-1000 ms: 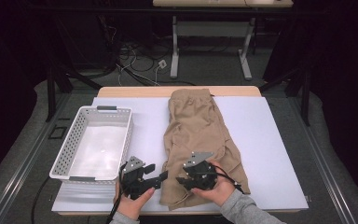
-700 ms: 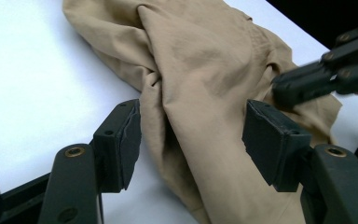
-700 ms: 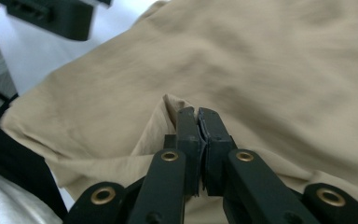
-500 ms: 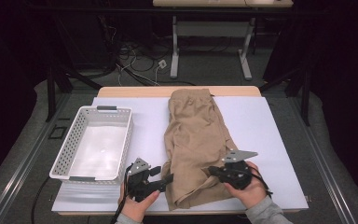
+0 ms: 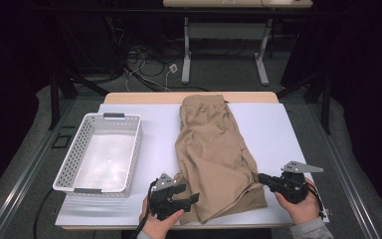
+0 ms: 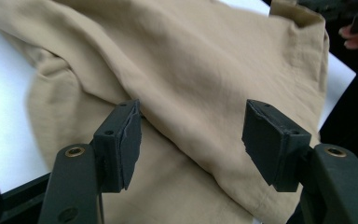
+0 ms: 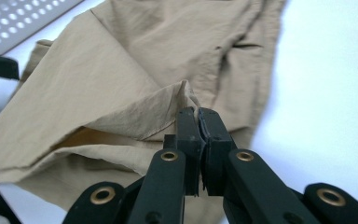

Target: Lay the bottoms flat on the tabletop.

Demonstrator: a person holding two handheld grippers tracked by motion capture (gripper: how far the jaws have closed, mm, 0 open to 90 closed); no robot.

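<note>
At the near edge of the white table top (image 5: 288, 129), my right gripper (image 5: 262, 178) has its jaws clamped on the hem of the tan shorts (image 5: 214, 149). Those jaws have just been closing, and in the right gripper view a peak of the fabric (image 7: 186, 95) is pinched between the two black pads, pulled up into a small ridge with the layer beneath lying loose and slightly folded open. From above, my right hand (image 5: 298, 206) sits just off the right lower corner of the shorts, the gripper pointing in toward the cloth.

My left gripper (image 5: 194, 198) rests at the lower left corner of the shorts, its jaws apart. In the left gripper view the pads (image 6: 126, 140) stand wide on either side of a diagonal fold of the fabric (image 6: 205, 84), hovering over it without pressing on it.

The shorts lie lengthwise down the middle of the table, waistband at the far end, legs toward me, the near part rumpled and doubled over itself. A white perforated basket (image 5: 74, 164) stands to their left, apart from the cloth, on the same white surface.
</note>
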